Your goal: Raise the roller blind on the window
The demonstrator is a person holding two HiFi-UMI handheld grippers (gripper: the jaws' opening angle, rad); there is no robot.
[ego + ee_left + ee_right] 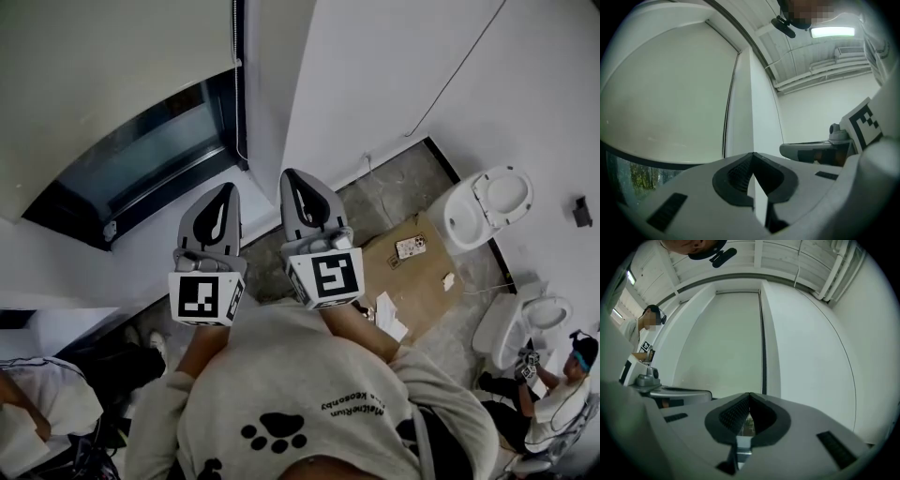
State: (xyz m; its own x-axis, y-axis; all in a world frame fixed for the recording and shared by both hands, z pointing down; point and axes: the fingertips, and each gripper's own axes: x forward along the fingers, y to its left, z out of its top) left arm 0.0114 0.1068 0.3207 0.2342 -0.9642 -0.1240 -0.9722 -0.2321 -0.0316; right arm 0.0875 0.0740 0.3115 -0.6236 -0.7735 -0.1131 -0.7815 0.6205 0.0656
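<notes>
1. The roller blind (pixel 103 66) hangs down over most of the window (pixel 155 164). Only a dark strip of glass shows below its bottom edge.
2. A thin bead cord (pixel 239 84) runs down along the right edge of the blind, just beside the window's right frame.
3. The left hand-held gripper (pixel 226 191) is clenched. Its jaws meet at the tips with nothing between them.
4. The right hand-held gripper (pixel 292 177) is likewise clenched and empty.
5. The two are held side by side, near each other but apart. Both point at the white wall near the window's lower right corner, and neither touches the blind or the cord.
6. The left gripper view shows the blind (pixel 670 93) filling the left half, with the cord (pixel 727 112) at its right edge and a slice of glass (pixel 633 176) under it. The shut jaw tips of the left hand-held gripper (pixel 751 155) sit low in the middle, with the right one (pixel 815 151) off to the right.
7. The right gripper view faces the blind (pixel 726 343) straight on, with the cord (pixel 763 343) right of it. That gripper's closed tips (pixel 749 394) sit low in the middle, and the left one (pixel 675 393) shows at the left edge.
8. On the floor (pixel 394 187), a flat cardboard sheet (pixel 422 281) lies near the right wall.
9. Two white toilets (pixel 486 208) (pixel 525 323) stand along that wall.
10. A person (pixel 553 398) sits in the floor's lower right corner, and another (pixel 37 403) is at the lower left.
</notes>
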